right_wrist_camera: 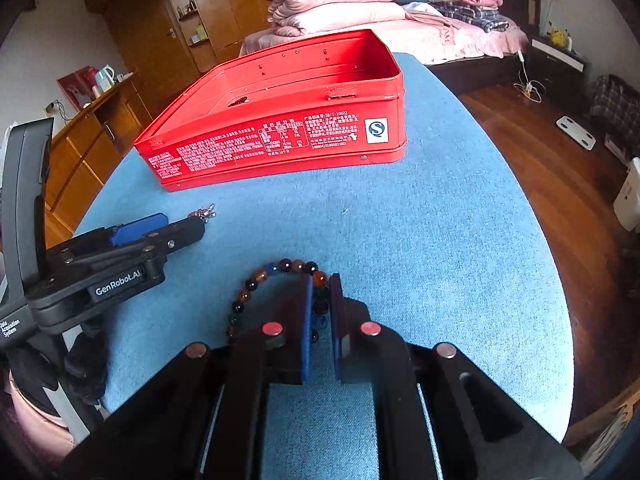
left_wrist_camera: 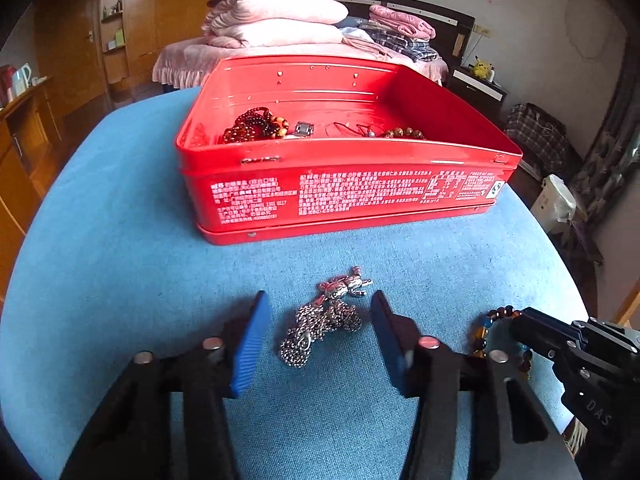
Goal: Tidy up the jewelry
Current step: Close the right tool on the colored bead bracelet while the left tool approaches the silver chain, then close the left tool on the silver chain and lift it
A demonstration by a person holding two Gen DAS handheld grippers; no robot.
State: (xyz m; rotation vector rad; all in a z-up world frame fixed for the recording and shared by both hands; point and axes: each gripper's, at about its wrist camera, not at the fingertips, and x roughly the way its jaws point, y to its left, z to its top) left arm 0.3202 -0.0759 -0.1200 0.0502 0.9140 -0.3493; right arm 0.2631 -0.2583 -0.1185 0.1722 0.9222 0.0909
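An open red tin box (left_wrist_camera: 340,196) stands on a blue cloth-covered table (left_wrist_camera: 120,240). It holds dark red bead strings (left_wrist_camera: 252,124), a small silver piece (left_wrist_camera: 304,129) and a brown bead bracelet (left_wrist_camera: 404,133). A silver chain with a bear pendant (left_wrist_camera: 324,316) lies on the cloth between the open fingers of my left gripper (left_wrist_camera: 318,304). My right gripper (right_wrist_camera: 320,292) is shut on a multicoloured bead bracelet (right_wrist_camera: 260,280) resting on the cloth, right of the left gripper. The box also shows in the right wrist view (right_wrist_camera: 280,136).
The table edge curves off at right over a wooden floor (right_wrist_camera: 540,160). A bed with folded pink bedding (left_wrist_camera: 280,16) stands behind the box. Wooden cabinets (right_wrist_camera: 80,148) line the left side.
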